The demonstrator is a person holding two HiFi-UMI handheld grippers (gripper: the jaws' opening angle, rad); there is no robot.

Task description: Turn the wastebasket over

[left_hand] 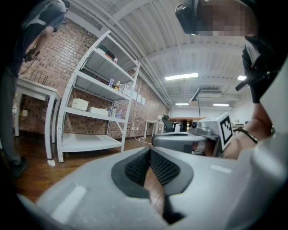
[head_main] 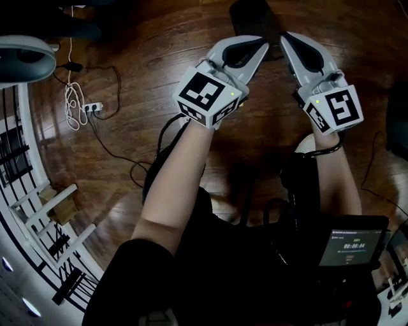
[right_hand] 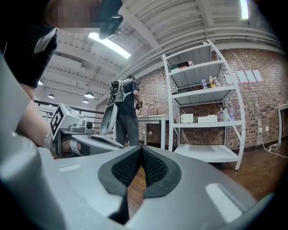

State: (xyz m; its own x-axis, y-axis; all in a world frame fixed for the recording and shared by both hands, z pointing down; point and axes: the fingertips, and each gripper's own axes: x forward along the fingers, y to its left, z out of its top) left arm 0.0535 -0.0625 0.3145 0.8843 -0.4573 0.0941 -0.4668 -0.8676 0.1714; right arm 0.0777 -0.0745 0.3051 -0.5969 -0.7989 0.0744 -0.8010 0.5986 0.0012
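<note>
A dark, boxy thing (head_main: 250, 16), perhaps the wastebasket, stands on the wooden floor at the top of the head view, partly hidden behind the gripper tips. My left gripper (head_main: 260, 44) points level toward it, jaws shut with nothing between them. Close beside it on the right, my right gripper (head_main: 285, 38) is likewise shut and empty. In the left gripper view the ribbed pads (left_hand: 137, 166) of my left gripper (left_hand: 150, 150) meet at their tips, and the right gripper's marker cube (left_hand: 222, 128) shows alongside. The right gripper view has my right gripper (right_hand: 141, 148) shut, with the left gripper's cube (right_hand: 63, 119) at its left.
A power strip with white cables (head_main: 86, 107) lies on the floor at left. White racking (head_main: 51, 210) stands at lower left, and a small screen (head_main: 350, 245) at lower right. A white shelf rack (right_hand: 207, 121) lines the brick wall. A person (right_hand: 126, 112) stands by a white table.
</note>
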